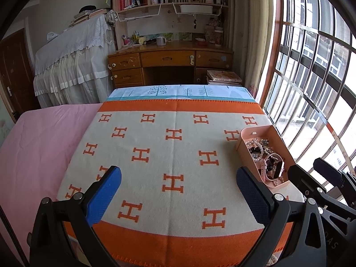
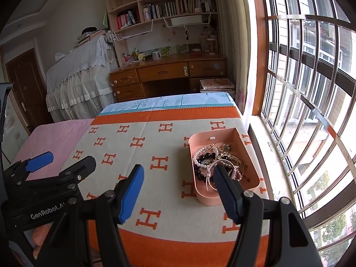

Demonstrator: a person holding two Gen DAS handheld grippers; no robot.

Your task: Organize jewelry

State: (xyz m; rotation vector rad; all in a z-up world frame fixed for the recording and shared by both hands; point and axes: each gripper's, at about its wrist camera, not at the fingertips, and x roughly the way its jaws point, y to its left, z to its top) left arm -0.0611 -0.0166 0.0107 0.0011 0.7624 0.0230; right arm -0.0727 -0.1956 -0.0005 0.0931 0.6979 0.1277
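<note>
Pink bedsheet [image 1: 33, 146] way off on the left. Next to it, orange-and-cream H-pattern blanket [image 1: 169, 155] spread flat over the table. Left tool [image 1: 178, 184] hovering above the near half of that blanket, blue pads spread wide, nothing between them. Seen from the right wrist view too, low on the left, [image 2: 60, 160] gaping just the same, with a bit of a hand [image 2: 41, 237] showing under its body. Right tool [image 2: 178, 178] also wide apart and empty, its right finger [image 2: 227, 191] overlapping the near end of the pink tray [image 2: 201, 191]. Tray parked on the blanket's right side, close to the window [image 2: 311, 111]. Jewelry [image 2: 219, 158] heaped inside: white pearl bracelet, dark beads, gold chains, plus a pink-strapped watch [image 1: 274, 166]. Too tangled to sort out much more.
</note>
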